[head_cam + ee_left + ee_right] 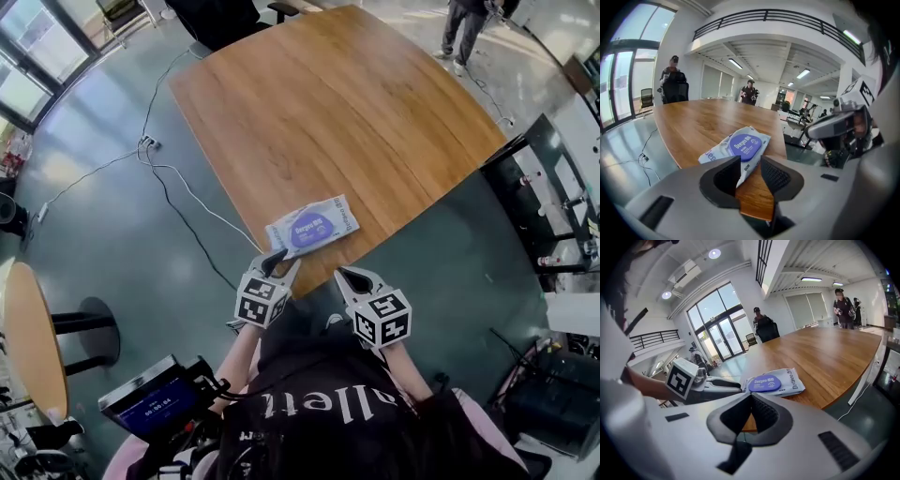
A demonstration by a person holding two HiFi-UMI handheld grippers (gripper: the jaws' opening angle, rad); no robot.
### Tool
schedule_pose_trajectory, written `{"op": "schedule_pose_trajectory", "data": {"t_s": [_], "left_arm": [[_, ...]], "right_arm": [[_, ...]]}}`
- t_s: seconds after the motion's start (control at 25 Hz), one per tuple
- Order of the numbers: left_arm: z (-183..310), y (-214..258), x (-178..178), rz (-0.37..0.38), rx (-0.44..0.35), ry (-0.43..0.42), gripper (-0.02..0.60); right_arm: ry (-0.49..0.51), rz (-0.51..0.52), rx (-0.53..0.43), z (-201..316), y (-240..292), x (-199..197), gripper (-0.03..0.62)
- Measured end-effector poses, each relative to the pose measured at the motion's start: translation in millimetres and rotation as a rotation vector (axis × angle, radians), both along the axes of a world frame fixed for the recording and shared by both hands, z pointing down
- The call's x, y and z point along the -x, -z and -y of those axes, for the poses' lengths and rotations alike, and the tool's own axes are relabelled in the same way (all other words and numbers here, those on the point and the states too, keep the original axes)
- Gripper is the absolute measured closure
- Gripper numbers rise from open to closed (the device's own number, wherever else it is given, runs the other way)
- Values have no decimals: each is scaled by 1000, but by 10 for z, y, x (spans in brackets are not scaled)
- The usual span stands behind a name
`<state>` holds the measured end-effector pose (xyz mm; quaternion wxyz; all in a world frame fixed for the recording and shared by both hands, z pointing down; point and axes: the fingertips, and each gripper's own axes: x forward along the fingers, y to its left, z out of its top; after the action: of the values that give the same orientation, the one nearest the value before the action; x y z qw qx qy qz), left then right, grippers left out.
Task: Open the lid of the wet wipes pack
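Observation:
The wet wipes pack [312, 226] lies flat near the front edge of the wooden table [347, 103]; it is white with a round purple lid [307, 228] that lies closed. My left gripper [278, 259] is at the table edge just short of the pack's near left corner. In the left gripper view its jaws [750, 168] stand open, and the pack [738, 146] shows through the gap with nothing gripped. My right gripper [349, 277] hovers off the table edge, right of the pack. In its own view it [751, 401] is shut and empty, with the pack [774, 382] ahead.
Cables [178, 187] trail over the grey floor left of the table. A round side table [28, 337] stands at far left and a dark rack [553, 206] at right. A chair [216, 19] and a standing person [464, 28] are at the far end.

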<state>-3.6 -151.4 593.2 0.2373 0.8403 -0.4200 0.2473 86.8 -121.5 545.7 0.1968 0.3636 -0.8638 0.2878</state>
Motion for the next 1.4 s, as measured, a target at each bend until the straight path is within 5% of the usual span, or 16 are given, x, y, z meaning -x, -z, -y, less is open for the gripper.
{"op": "schedule_pose_trajectory", "data": {"t_s": [0.24, 0.52, 0.96, 1.2, 1.4], "left_arm": [[389, -480, 133, 119, 23, -154, 439], [340, -518, 44, 156, 12, -241, 439], [341, -479, -19, 51, 107, -284, 440], [369, -510, -59, 54, 111, -275, 442], [383, -550, -85, 85, 85, -283, 443]], "right_arm": [[-36, -41, 27, 353, -142, 195, 586], [34, -116, -36, 277, -99, 178, 586], [587, -661, -402, 568, -521, 431, 580], [838, -753, -440, 626, -793, 538, 514], [918, -778, -470, 669, -882, 526, 514]]}}
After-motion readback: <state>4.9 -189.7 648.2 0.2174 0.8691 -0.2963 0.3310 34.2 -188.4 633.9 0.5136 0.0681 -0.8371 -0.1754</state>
